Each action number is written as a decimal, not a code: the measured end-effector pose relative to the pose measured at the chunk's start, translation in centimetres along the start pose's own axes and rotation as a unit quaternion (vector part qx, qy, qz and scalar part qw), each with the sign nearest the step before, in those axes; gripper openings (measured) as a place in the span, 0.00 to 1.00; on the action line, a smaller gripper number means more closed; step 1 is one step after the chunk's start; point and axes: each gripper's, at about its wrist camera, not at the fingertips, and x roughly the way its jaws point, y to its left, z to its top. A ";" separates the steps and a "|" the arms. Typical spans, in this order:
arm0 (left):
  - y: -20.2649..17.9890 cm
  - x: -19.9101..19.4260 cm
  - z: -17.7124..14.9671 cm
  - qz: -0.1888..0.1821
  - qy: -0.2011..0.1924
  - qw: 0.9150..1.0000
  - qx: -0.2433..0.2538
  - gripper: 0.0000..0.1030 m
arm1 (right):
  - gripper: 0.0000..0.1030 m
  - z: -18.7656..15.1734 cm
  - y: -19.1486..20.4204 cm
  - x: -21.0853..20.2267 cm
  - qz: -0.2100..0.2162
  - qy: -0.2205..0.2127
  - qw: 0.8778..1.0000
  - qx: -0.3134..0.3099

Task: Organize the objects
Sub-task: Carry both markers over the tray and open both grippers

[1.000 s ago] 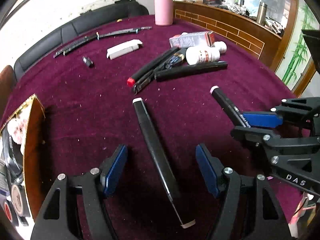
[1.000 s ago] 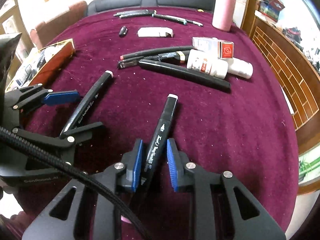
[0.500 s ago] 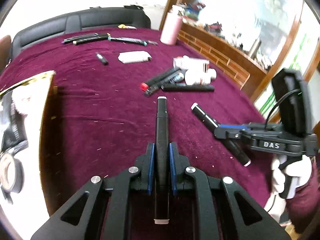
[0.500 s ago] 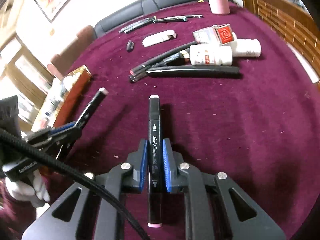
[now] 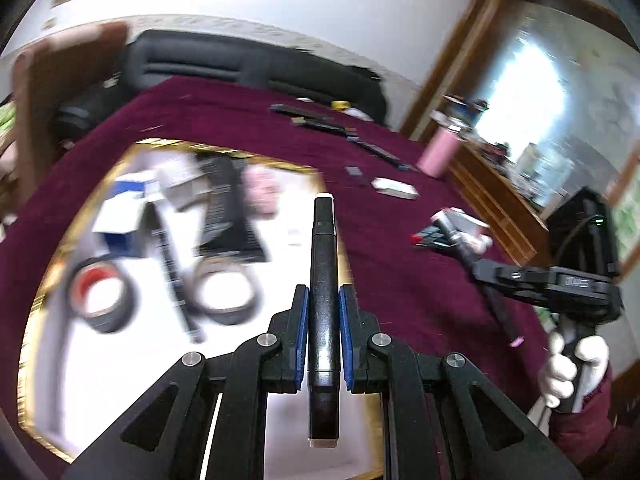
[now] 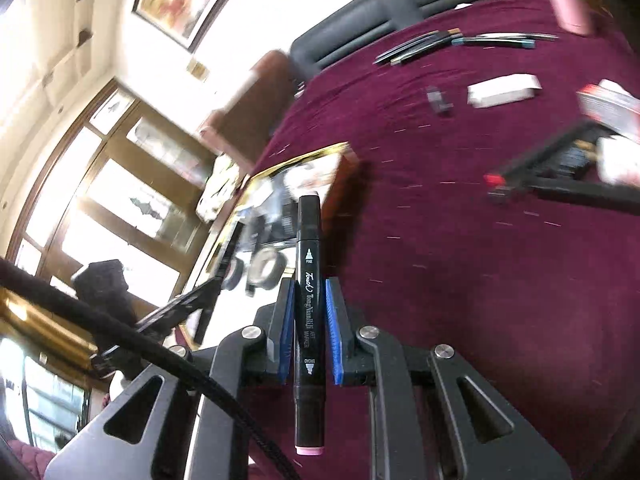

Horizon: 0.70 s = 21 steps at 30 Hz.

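squarely between tool [image 5: 323, 314] pads: marker [image 5: 323, 280]

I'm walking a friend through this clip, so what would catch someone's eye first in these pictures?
Probably the two black markers, each clamped lengthwise: one in the left gripper with its marker over the gold-rimmed box, the other marker in the right gripper. Next, the blurred tape rolls inside that box on the maroon tablecloth.

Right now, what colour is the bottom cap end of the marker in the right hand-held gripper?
Pink, on the black marker; the right wrist view shows it best.
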 end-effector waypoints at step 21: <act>9.7 1.6 -1.8 0.052 0.046 0.994 -0.087 0.11 | 0.14 0.9 6.7 15.8 -0.115 0.109 0.986 -0.045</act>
